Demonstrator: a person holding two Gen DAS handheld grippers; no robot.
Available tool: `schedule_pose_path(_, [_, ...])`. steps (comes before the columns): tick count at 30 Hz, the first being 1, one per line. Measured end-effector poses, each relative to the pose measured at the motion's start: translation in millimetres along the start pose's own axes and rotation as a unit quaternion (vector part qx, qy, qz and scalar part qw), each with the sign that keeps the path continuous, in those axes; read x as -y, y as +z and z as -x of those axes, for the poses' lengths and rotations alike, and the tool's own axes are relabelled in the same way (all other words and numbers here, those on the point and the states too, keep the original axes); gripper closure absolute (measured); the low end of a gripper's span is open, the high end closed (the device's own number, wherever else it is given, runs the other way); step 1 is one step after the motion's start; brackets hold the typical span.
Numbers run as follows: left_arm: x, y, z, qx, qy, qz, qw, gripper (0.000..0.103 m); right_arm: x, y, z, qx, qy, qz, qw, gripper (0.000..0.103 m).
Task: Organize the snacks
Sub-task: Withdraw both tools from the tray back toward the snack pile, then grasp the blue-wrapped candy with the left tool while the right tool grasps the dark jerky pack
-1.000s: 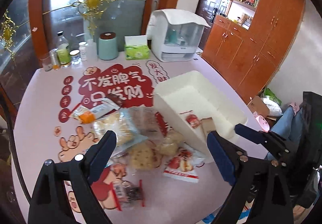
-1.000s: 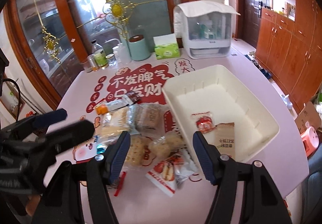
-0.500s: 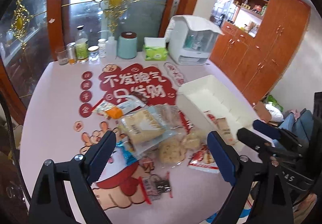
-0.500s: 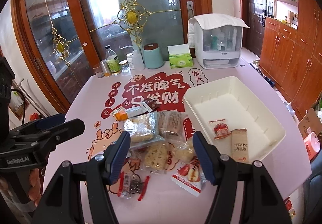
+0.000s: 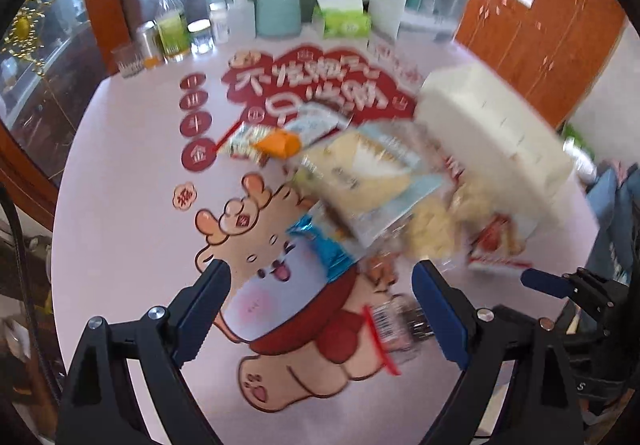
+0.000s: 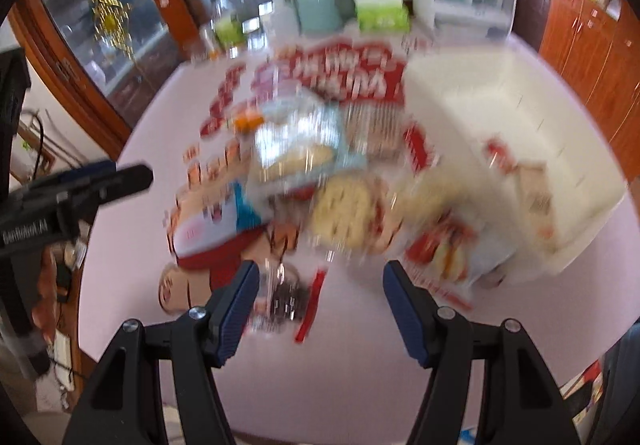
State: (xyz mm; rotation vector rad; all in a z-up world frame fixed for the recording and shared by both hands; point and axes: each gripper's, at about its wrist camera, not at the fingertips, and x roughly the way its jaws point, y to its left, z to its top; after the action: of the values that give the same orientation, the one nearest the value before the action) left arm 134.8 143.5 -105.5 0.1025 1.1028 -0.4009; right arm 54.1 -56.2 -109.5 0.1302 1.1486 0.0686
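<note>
While both frames blur, left claw (image 5: 320, 309) and right claw (image 6: 316, 301) gape empty above the snack pile (image 5: 360, 181)

Snack packets (image 6: 340, 181) and white bin (image 6: 516, 149) motion-blurred

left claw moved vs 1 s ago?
Yes. The left claw has dropped toward the table; the snack pile looms larger, the white bin has slid right.

Two wrist fisheyes, side by side, angled steeply down, near the table (image 5: 120, 205), both sharing the snack pile (image 6: 340, 181)
</note>
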Motion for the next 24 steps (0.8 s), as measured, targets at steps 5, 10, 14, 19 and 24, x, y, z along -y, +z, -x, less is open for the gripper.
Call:
schedule_pose_path(5, [-13.5,4.3,-54.9,-0.052,0.007,-0.003,0.9986,0.012,0.1,-20.9,-44.1,-0.049,0.016,-0.030,0.998,0.038])
schedule_pose_path(10, [-24.0,12.3,-97.5,-0.079,-0.001,0.033,0.9963,0.012,-7.3,-28.8,-72.8,-0.065,0.023,-0.041,0.997,0.038])
schedule_pose_path(14, [-23.4,18.7,-117.7,-0.086,-0.009,0.048,0.9951,0.012,-14.5,-27.4,-85.7,-0.062,0.020,-0.040,0.997,0.038])
schedule_pose_path(19, [-22.5,24.9,-133.8,-0.084,-0.001,0.066,0.9943,0.012,-23.1,-27.5,-94.3,-0.055,0.008,-0.027,0.998,0.038])
schedule_pose_path(24, [-26.7,27.1,-148.1,-0.087,0.000,0.090,0.9921,0.012,-33.1,-30.6,-99.9,-0.040,-0.018,0.001,0.999,0.038])
